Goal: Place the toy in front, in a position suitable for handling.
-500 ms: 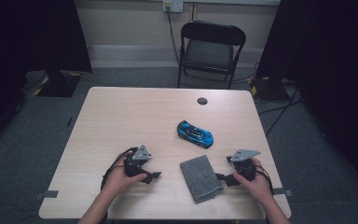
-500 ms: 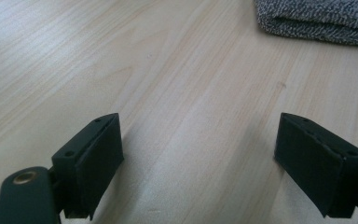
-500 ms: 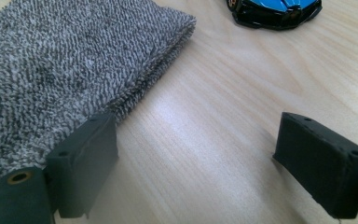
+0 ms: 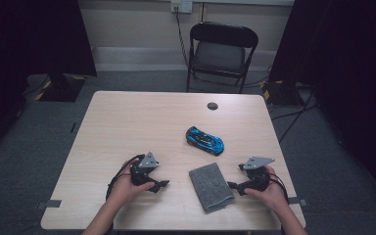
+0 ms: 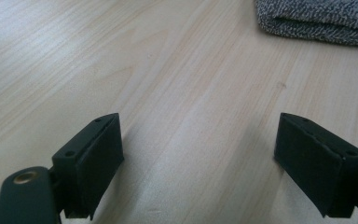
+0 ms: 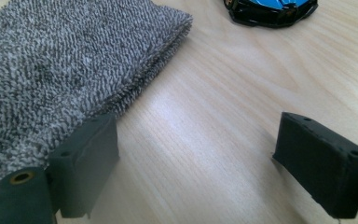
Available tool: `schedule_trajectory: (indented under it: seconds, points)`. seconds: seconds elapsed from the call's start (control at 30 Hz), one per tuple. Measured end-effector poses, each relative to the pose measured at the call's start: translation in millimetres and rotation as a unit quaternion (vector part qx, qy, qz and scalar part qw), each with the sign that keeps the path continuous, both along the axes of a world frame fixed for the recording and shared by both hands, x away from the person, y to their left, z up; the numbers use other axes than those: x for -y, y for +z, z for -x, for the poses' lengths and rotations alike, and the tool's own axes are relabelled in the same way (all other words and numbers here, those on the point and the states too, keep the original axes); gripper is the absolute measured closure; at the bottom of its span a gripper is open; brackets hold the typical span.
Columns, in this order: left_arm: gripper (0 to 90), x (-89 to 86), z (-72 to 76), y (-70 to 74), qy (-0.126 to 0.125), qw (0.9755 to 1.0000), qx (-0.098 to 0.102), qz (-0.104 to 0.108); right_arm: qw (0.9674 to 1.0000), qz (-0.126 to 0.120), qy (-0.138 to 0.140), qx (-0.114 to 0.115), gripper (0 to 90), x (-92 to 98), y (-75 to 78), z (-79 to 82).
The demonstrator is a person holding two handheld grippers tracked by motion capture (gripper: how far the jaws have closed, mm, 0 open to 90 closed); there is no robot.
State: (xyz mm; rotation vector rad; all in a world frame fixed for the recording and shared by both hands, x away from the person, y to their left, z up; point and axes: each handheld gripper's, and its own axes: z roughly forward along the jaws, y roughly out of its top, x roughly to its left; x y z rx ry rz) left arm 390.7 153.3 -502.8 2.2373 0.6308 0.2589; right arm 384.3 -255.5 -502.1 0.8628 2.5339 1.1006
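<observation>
Both claws wide and empty: I hold the right gripper (image 4: 233, 185) low at the table's near edge, its two black jaws spread as far as they go with only bare wood between them, one pad (image 6: 86, 165) lying just against the near edge of the folded grey speckled terry cloth (image 4: 211, 186), which sits at about nine o'clock from that gripper. The left gripper (image 4: 162, 184) rests across the cloth at its nine o'clock, jaws likewise wide and gripping nothing, pointed over the grain toward the cloth's folded side (image 5: 318, 18). Beyond the cloth, at roughly twelve o'clock, a glossy blue and black toy sports car (image 4: 204, 140) stands on its wheels, near the cloth but apart from it; a small dark round disc (image 4: 212, 105) lies well apart toward the far edge of the pale wooden table (image 4: 127, 122). My judgement of the risks: the cloth is soft and layered, so a shallow pinch from either side may catch only the top fold and open it out; pushing a jaw in flat could shove the whole cloth toward the car and set it rolling; and the cloth sits near the table's front edge, where a clumsy drag could pull it off.
</observation>
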Motion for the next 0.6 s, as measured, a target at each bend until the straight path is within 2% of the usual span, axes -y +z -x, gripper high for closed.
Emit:
schedule_trajectory:
  seconds: [0.1,0.13,0.17,0.4,0.6]
  points:
    - [14.8,0.0,0.0,0.0,0.0,1.0,0.0,0.0,1.0,-0.004,-0.004,-0.007,14.2,2.8,1.2,-0.9]
    - [14.7,0.0,0.0,0.0,0.0,1.0,0.0,0.0,0.9997,-0.006,-0.009,-0.021,14.2,5.8,3.8,-4.5]
    - [14.7,0.0,0.0,0.0,0.0,1.0,0.0,0.0,0.9996,-0.004,-0.011,-0.024,14.3,6.6,4.9,-6.5]
    - [14.8,0.1,0.3,0.0,0.0,1.0,0.001,0.0,0.9995,-0.014,-0.022,-0.02,14.2,6.3,9.4,-21.5]
    - [14.8,0.1,0.2,0.0,0.0,1.0,0.001,0.0,0.9994,-0.024,-0.017,-0.017,14.0,-12.5,17.5,-44.6]
